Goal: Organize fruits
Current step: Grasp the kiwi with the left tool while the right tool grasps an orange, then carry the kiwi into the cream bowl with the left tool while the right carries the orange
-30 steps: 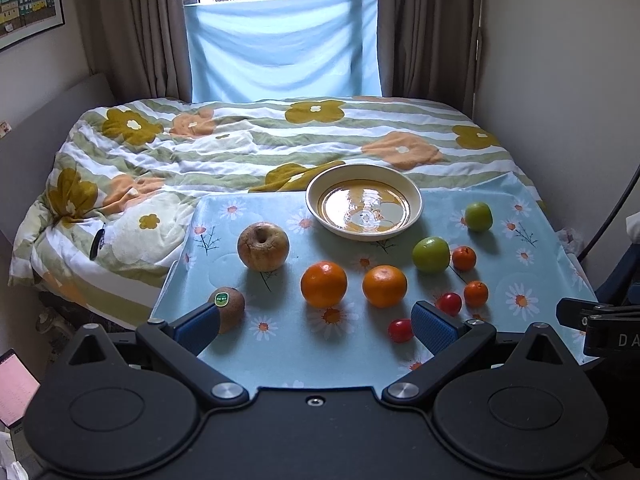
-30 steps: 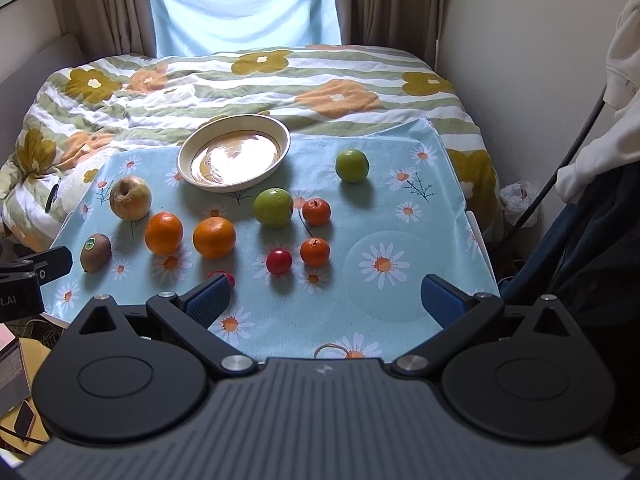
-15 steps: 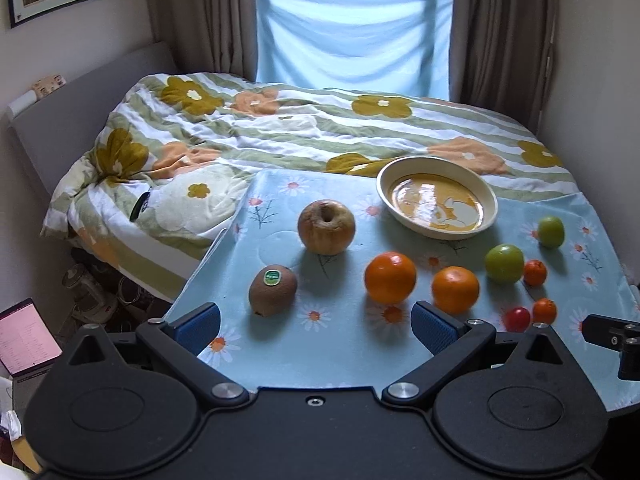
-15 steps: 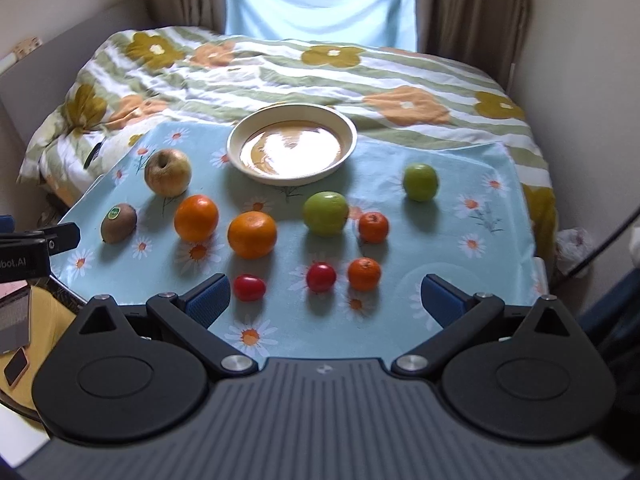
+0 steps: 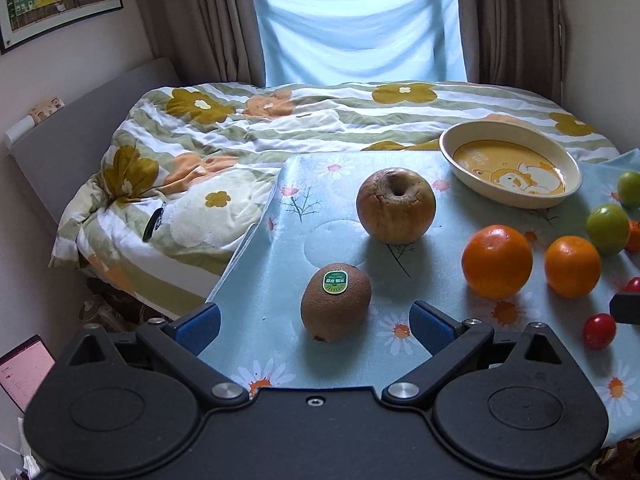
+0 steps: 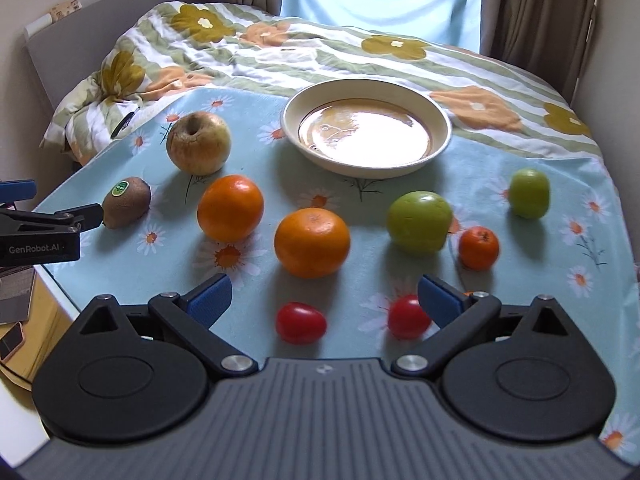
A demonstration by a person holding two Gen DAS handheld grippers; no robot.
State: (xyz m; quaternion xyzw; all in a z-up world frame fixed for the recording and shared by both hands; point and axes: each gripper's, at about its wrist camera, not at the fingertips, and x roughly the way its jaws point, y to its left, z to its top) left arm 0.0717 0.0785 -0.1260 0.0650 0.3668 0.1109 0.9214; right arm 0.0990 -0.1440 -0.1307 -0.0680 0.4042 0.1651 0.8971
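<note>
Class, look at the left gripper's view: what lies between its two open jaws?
The kiwi sits on the cloth between the left gripper's open jaws, untouched.

Fuzzy, matt brown skin on the kiwi [image 5: 335, 302], topped with a glossy green sticker [image 5: 335, 282]; wrinkled, dull peel on the apple [image 5: 395, 205]. Glazed, mirror-shiny ceramic in the bowl [image 6: 366, 164], smooth sheen on the cherry tomatoes [image 6: 301, 322], finely dimpled rind on the oranges [image 6: 312, 242]. Soft quilted cloth over the bench [image 5: 276, 264], matt black plastic with bright metal pins on the left tongs [image 5: 315, 322].
</note>
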